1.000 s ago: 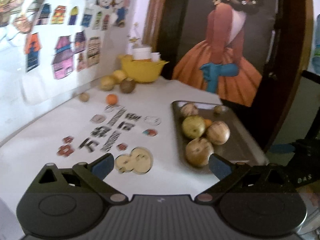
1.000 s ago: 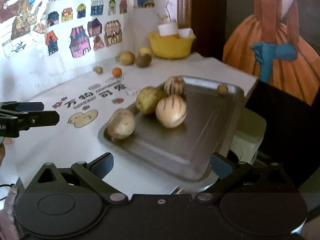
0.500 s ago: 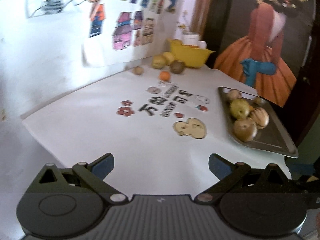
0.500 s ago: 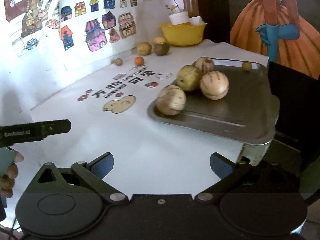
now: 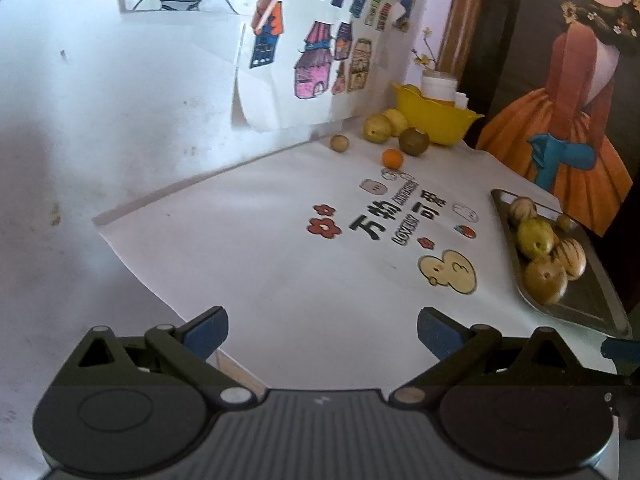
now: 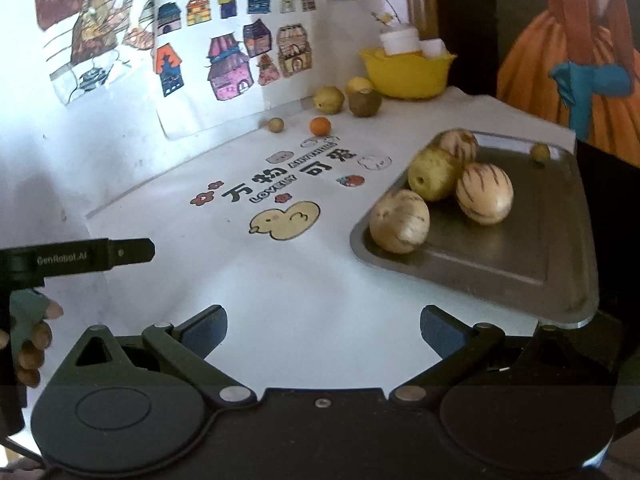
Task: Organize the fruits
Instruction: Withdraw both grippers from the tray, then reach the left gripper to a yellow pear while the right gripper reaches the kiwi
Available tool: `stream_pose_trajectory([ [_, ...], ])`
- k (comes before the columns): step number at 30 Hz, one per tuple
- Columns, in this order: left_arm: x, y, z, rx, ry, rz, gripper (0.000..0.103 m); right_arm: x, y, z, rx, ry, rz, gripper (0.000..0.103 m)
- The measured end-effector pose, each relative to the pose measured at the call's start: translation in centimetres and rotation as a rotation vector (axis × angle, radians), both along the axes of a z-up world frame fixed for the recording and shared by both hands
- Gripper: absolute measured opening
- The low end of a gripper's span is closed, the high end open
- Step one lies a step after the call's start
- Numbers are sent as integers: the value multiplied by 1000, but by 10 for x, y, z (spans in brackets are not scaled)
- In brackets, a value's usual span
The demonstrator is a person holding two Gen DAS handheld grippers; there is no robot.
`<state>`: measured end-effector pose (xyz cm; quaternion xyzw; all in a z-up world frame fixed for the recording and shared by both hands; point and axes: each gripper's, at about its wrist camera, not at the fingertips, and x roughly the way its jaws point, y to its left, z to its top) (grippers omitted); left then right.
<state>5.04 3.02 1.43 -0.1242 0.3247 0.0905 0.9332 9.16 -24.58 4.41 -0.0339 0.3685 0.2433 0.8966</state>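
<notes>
left gripper (image 5: 322, 330): black two-finger tool with blue pads, jaws wide apart, nothing between them, held over the near edge of the table
right gripper (image 6: 323, 330): same build, jaws spread, empty, held over the near table edge just left of the tray corner
left hand (image 6: 28, 338): at the left edge of the right wrist view, in a green fingerless glove, wrapped around the left tool's handle
table (image 5: 280, 280): white cloth top with a printed yellow duck, red flowers and black lettering
tray (image 6: 520, 256): grey rectangular metal tray at the right side of the table
fruit on tray: three striped tan melons (image 6: 484, 193), one green-yellow pear (image 6: 432, 174), clustered and touching at the tray's left end; one small brownish round fruit (image 6: 540, 152) alone at the far edge
loose fruit: small orange citrus (image 5: 392, 158), small tan ball (image 5: 339, 143), two yellow-green round fruits (image 5: 377, 128), one dark green-brown fruit (image 5: 414, 141), all at the far end of the table, well apart from the tray
bowl: yellow plastic bowl (image 5: 436, 122) in the far corner, white cups inside, just behind the loose fruit
wall (image 5: 120, 100): white, with children's house drawings taped up
</notes>
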Motion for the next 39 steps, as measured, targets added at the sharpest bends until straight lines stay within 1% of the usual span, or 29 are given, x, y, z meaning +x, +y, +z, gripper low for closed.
stream_pose_trajectory([
  [3,3,4,0,7,6,13,103,2,5,-1,-4,-10,13,102],
  [7,7,7,-1,13,19,18,103,6,7,-4,17,17,37,102],
  [9,14,7,3,28,31,-14,103,9,9,-1,15,25,59,102],
  [11,22,5,12,79,21,-60,103,14,12,6,13,19,96,102],
  [13,33,3,27,140,1,-107,103,21,17,20,3,-7,150,102],
  [15,45,3,43,172,-25,-149,103,28,22,37,-20,-59,196,102],
  [18,67,6,67,182,-65,-206,103,43,27,63,-52,-132,246,102],
  [21,94,12,88,179,-81,-272,103,60,30,91,-89,-198,298,102],
  [22,102,12,95,199,-96,-290,103,66,31,101,-101,-225,320,102],
  [23,110,11,100,249,-111,-304,103,72,32,110,-110,-251,345,102],
  [24,118,9,105,311,-127,-312,103,78,32,117,-117,-268,368,102],
  [25,126,6,109,388,-153,-319,103,84,33,124,-125,-292,400,102],
  [26,133,3,111,449,-180,-325,103,90,34,130,-131,-317,426,102],
  [27,139,1,113,494,-205,-338,103,97,34,136,-142,-353,458,102],
  [28,147,-1,115,530,-227,-356,103,103,36,139,-158,-378,483,102],
  [29,155,-1,117,541,-233,-375,103,109,38,142,-177,-395,509,102],
  [30,164,0,118,534,-233,-398,103,117,40,144,-197,-407,539,102],
  [33,201,3,120,472,-219,-450,103,144,46,141,-244,-399,600,102],
  [35,224,3,118,460,-210,-482,103,164,50,133,-269,-355,594,102],
  [37,247,0,112,502,-197,-518,103,185,54,122,-285,-310,598,102],
  [39,270,-6,104,555,-178,-533,103,206,57,112,-303,-297,582,102],
])
